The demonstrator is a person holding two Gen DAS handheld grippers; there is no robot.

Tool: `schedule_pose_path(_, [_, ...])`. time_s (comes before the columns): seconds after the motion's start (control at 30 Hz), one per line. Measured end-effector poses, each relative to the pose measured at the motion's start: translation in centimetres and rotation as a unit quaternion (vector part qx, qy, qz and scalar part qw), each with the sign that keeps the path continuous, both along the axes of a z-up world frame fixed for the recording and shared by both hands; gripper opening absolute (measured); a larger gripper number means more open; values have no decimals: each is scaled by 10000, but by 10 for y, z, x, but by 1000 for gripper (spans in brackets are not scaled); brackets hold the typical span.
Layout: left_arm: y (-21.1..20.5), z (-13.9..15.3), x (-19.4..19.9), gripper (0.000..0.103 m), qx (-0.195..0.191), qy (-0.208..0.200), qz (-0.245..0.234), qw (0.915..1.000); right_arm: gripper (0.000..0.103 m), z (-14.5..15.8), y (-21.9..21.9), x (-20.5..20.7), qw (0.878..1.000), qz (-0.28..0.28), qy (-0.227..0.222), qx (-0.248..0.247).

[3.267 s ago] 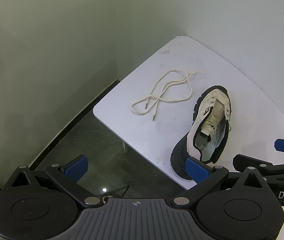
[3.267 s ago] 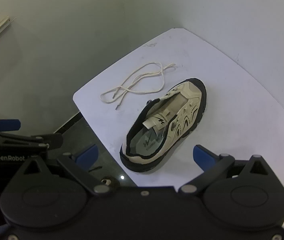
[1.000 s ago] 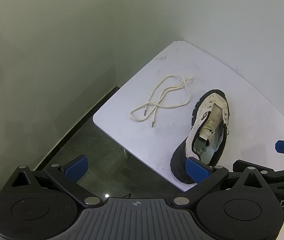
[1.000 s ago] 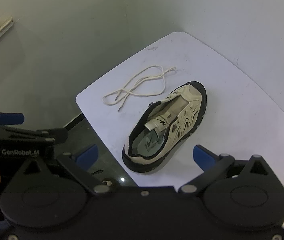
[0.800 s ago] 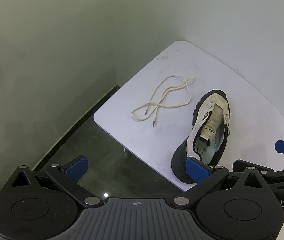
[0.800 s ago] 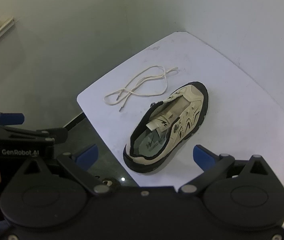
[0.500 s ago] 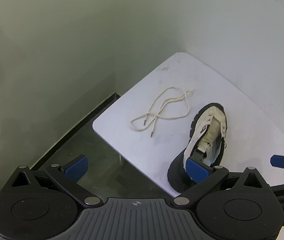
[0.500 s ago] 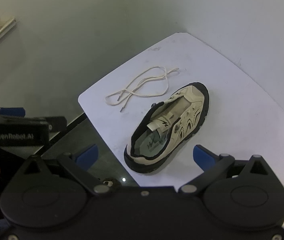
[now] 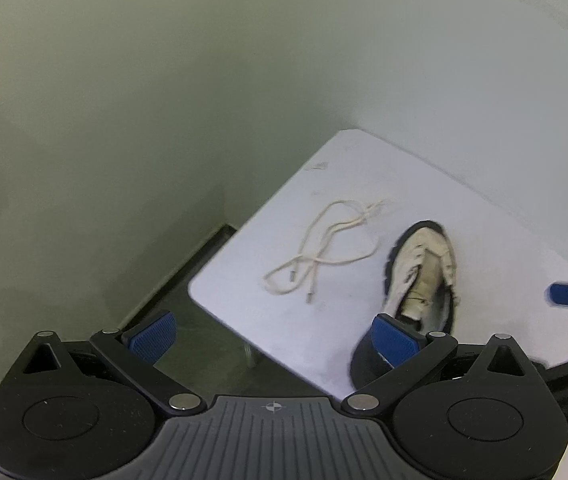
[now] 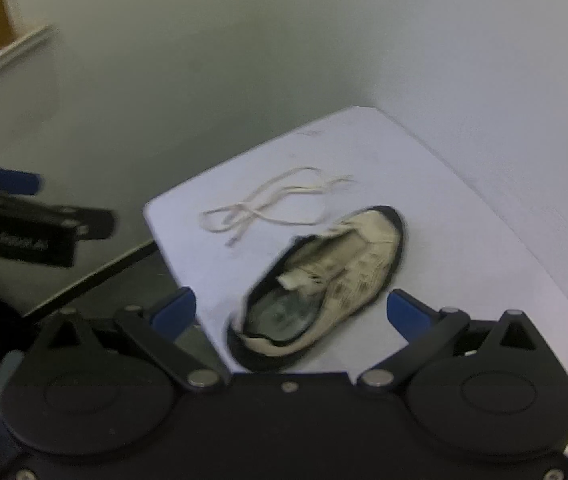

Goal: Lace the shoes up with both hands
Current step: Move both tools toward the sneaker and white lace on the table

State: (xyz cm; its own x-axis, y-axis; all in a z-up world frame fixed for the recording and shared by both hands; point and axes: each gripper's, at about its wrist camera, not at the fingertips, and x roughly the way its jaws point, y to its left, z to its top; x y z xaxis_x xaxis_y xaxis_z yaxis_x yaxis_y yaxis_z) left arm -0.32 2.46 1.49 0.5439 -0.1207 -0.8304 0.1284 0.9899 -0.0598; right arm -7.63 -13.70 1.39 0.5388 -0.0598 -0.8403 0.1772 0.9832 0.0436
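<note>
Cream lace [image 9: 324,248] lies loose in a tangle on the white table [image 9: 504,240], just beside the beige shoe [image 10: 324,276], whose eyelets look empty. Lacing has not begun; this reads as the approach. Left gripper [image 9: 273,334] and right gripper [image 10: 292,312] both hang above the near table edge, jaws spread wide and empty. Next, one gripper must probably pinch a lace tip. Lettering on the left gripper's side is too blurred to read here.
</note>
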Motion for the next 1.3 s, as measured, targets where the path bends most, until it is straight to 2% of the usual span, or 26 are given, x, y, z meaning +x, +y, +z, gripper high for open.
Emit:
schedule_pose_path(0.1, [5, -3, 0, 103, -184, 195, -3, 9996, 103, 1, 4, 1, 9999, -48, -11, 123])
schedule_pose_path(0.23, [12, -8, 1, 103, -153, 370, 19, 9992, 103, 1, 12, 7, 9994, -131, 281, 136])
schedule_pose_path(0.37, [23, -13, 3, 103, -136, 459, 10, 9989, 103, -3, 17, 13, 9967, -371, 522, 500])
schedule_pose_path(0.77, [71, -24, 12, 103, -422, 639, -147, 9970, 101, -6, 53, 40, 9936, -712, 747, 460])
schedule_pose_path(1.1, [129, -31, 26, 103, -163, 636, -439, 9969, 99, -9, 102, 70, 9925, -859, 722, 488])
schedule_pose_path(1.3, [150, -36, 36, 103, -167, 668, -341, 9970, 99, -11, 118, 72, 9917, -872, 839, 430])
